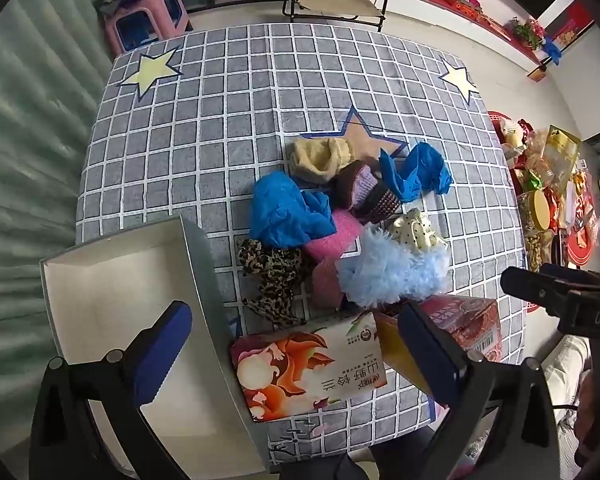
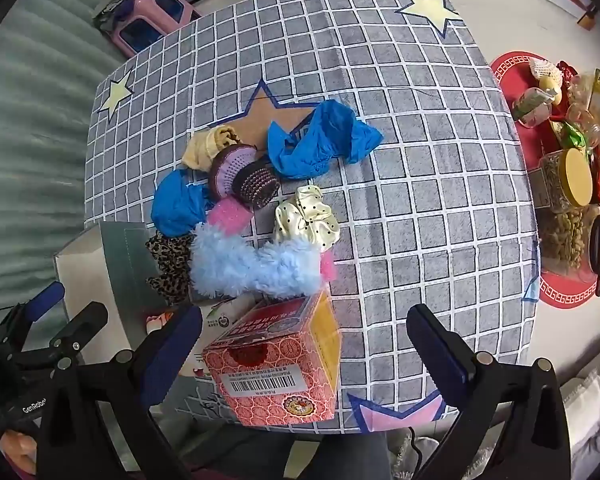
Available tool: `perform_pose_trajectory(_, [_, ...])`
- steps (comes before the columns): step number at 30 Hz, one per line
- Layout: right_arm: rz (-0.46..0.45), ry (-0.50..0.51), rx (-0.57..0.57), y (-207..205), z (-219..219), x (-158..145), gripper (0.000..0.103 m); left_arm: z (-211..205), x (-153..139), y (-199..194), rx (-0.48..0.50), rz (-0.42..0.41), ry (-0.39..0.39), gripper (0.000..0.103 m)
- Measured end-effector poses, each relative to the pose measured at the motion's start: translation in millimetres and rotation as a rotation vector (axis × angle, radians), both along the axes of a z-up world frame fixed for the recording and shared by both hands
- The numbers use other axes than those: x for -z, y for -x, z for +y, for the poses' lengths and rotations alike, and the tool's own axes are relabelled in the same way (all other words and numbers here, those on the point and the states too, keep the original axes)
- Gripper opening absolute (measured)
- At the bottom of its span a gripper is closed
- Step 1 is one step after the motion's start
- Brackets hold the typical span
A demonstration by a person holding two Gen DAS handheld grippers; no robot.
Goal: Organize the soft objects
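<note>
Both grippers hung with fingers spread wide and held nothing: the left gripper (image 1: 296, 320) sat at the bottom of its frame over the gap between the white box (image 1: 112, 280) and the printed carton (image 1: 308, 372), and the right gripper (image 2: 304, 340) at the bottom of its frame straddled the red carton (image 2: 280, 364). That stance looked like readiness, each one parked above the containers and short of the pile.

The soft things lay heaped at the centre of both frames on the checked tablecloth (image 1: 220, 120): a fluffy blue scrunchie (image 2: 252, 264) nearest the cartons, a leopard scrunchie (image 1: 272, 276) beside the white box, a polka-dot scrunchie (image 2: 308, 216), a pink cloth (image 1: 332, 240), 2 blue crumpled pieces (image 2: 320, 140), a knitted brown and purple piece (image 2: 240, 176) and a cream knit (image 1: 320, 160) farthest up.

The red carton stood between the right fingers and the pile, so a reach probably had to clear it. Jars and snacks (image 2: 568, 184) crowded the right edge, well apart from the heap
</note>
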State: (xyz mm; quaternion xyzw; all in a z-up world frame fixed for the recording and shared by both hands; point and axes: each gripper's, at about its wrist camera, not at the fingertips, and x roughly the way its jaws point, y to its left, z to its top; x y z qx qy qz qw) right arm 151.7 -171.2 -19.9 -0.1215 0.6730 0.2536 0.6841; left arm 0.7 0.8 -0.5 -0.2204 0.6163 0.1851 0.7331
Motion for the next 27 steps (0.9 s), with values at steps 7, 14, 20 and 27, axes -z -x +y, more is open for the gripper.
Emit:
perform_pose_trajectory(7, [0.005, 0.013, -0.002, -11.5, 1.5, 3.8, 0.103, 4.7, 4.9, -5.8, 0.004, 0.007, -0.006, 0.103])
perform_pose_trajectory(14, [0.017, 0.019, -0.004, -2.8, 3.0, 8.4, 0.103, 0.8, 4.9, -6.9, 0.008, 0.014, -0.003, 0.103])
perform_pose_trajectory(20, [0.014, 0.005, -0.004, -5.8, 0.7, 12.3, 0.103, 0.1, 8.4, -11.2, 0.017, 0.017, -0.006, 0.103])
perform_pose_trajectory(27, [0.040, 0.001, -0.006, -7.7, 0.7, 17.8, 0.103, 2.6, 12.2, -14.0, 0.017, 0.045, -0.017, 0.103])
